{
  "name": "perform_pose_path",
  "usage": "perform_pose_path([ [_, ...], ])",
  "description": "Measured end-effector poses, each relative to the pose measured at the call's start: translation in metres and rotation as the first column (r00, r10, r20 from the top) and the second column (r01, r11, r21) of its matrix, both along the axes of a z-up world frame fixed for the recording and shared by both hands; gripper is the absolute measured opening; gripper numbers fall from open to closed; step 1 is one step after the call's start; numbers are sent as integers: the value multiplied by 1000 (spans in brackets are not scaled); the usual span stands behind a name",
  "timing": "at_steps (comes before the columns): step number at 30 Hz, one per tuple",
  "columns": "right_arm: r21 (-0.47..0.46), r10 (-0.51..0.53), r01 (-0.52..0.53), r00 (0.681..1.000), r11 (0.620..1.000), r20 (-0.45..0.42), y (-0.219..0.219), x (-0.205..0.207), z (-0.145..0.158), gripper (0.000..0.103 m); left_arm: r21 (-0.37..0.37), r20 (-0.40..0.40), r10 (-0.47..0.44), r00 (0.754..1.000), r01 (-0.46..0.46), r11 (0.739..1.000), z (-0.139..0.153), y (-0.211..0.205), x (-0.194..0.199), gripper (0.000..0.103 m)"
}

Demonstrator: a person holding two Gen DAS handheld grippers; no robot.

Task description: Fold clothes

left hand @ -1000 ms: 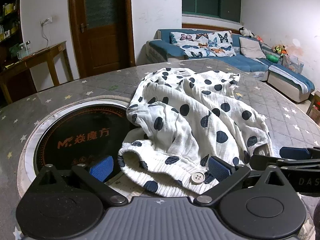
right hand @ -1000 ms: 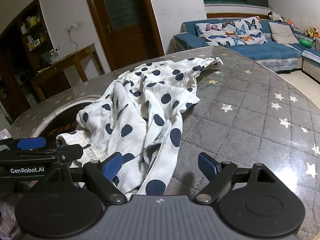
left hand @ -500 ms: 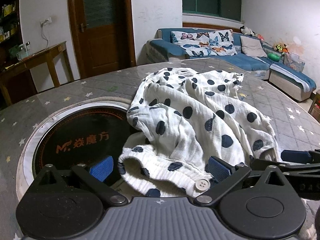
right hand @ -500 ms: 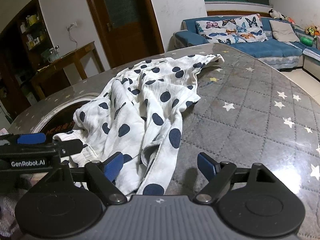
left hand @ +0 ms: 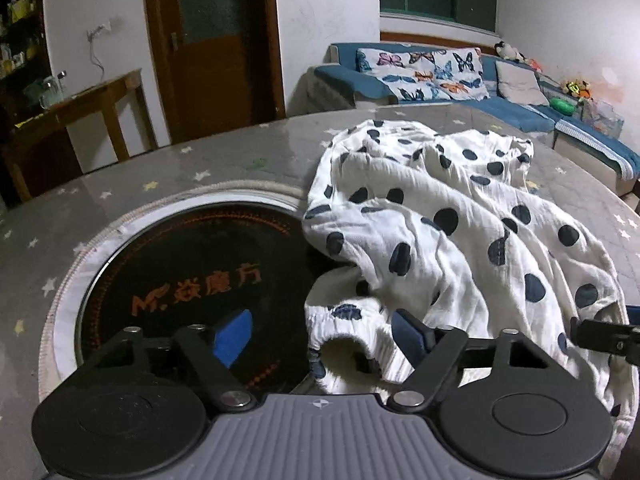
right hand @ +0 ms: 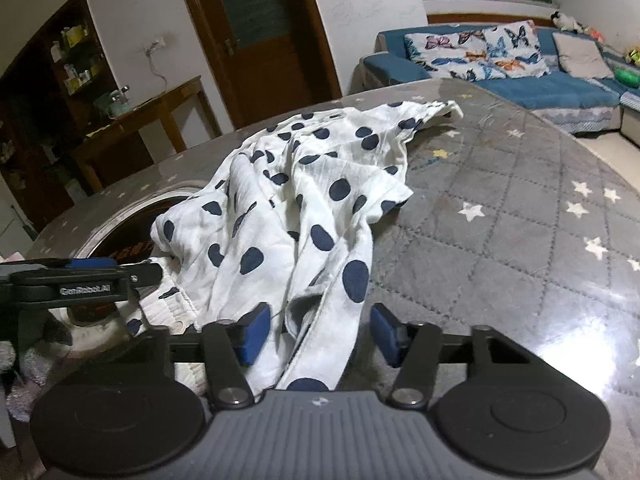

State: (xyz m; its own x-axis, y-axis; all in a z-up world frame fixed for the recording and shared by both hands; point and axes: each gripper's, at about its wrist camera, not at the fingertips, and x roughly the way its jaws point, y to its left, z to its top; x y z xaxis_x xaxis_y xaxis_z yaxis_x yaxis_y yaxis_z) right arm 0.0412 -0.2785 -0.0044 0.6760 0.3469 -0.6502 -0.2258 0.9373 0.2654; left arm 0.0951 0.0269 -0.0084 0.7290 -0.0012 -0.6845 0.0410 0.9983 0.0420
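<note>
A crumpled white garment with dark blue polka dots lies on the round grey table. Its ribbed elastic waistband sits between the blue pads of my left gripper, which is open and low over the edge of the black hob. In the right wrist view the same garment trails down to my right gripper. That gripper is open but narrowed, with a dotted fold of cloth hanging between its pads. My left gripper shows at the left of that view.
A black round hob with orange lettering is set into the table, partly under the garment. The quilted star-patterned cover is bare to the right. A blue sofa, a wooden door and a side table stand behind.
Both grippers' fingers have drawn closer together around the cloth. The waistband has shifted in the left view and its white button is no longer seen. The right gripper has moved over the hem.
</note>
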Motion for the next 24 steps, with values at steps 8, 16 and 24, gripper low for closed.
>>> perform_pose_path([
  [8, 41, 26, -25, 999, 999, -29, -9, 3, -3, 24, -126, -21, -75, 997, 72, 989, -3, 7, 1, 22],
  [16, 63, 90, -88, 996, 994, -24, -16, -2, 7, 12, -160, 6, -59, 998, 59, 985, 17, 13, -26, 10],
  [24, 61, 189, -186, 981, 981, -33, -23, -24, 22, 11, -193, -8, -75, 997, 72, 979, 29, 24, -79, 10],
])
